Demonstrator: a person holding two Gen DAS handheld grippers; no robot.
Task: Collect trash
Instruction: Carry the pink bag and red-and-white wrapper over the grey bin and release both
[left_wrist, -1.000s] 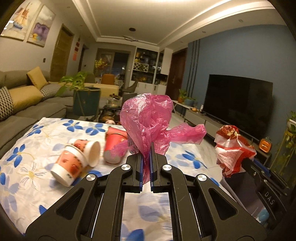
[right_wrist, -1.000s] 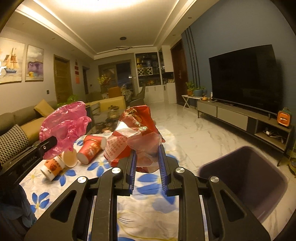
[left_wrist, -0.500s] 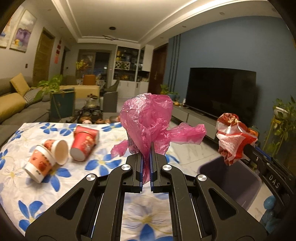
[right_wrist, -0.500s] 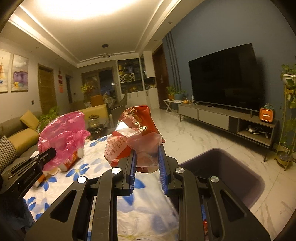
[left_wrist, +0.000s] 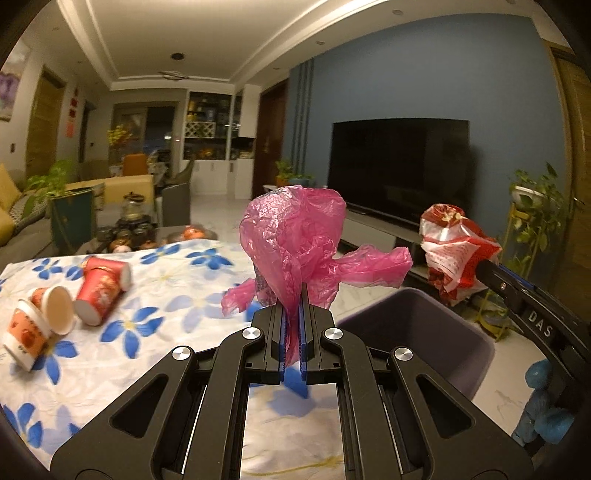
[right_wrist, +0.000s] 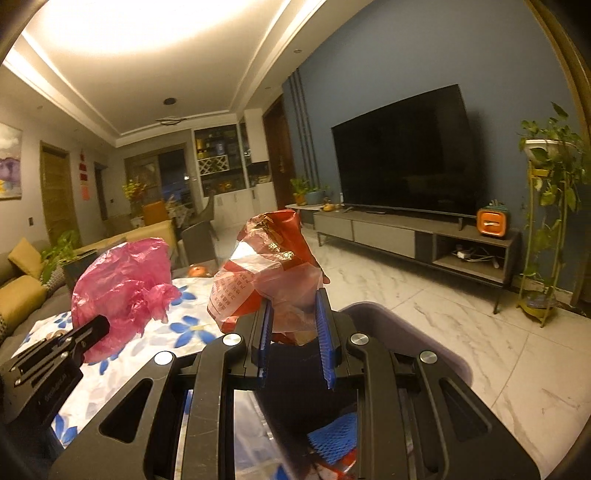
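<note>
L gripper (left_wrist: 293, 332) clenched on pink plastic bag (left_wrist: 295, 240), pads nearly touching, bag bunched above them. R gripper (right_wrist: 293, 332) grasping red/white wrapper bag (right_wrist: 266, 273), jaws wider apart, bag wedged between blue pads. Both carried in air off the table's right edge, beside dark purple bin (left_wrist: 424, 325). R gripper sits over the bin mouth in its own view; blue foam net (right_wrist: 332, 435) plus other scraps already inside, prob. L bag is nearer the bin's table-side rim, not clearly over it.

To do drop well: get each bag fully past the rim before opening, R first since it's over. Thin film may cling to pads, so open wide, tip down. Three paper cups (left_wrist: 99, 291) lie tipped near table's left edge, left for later.
</note>
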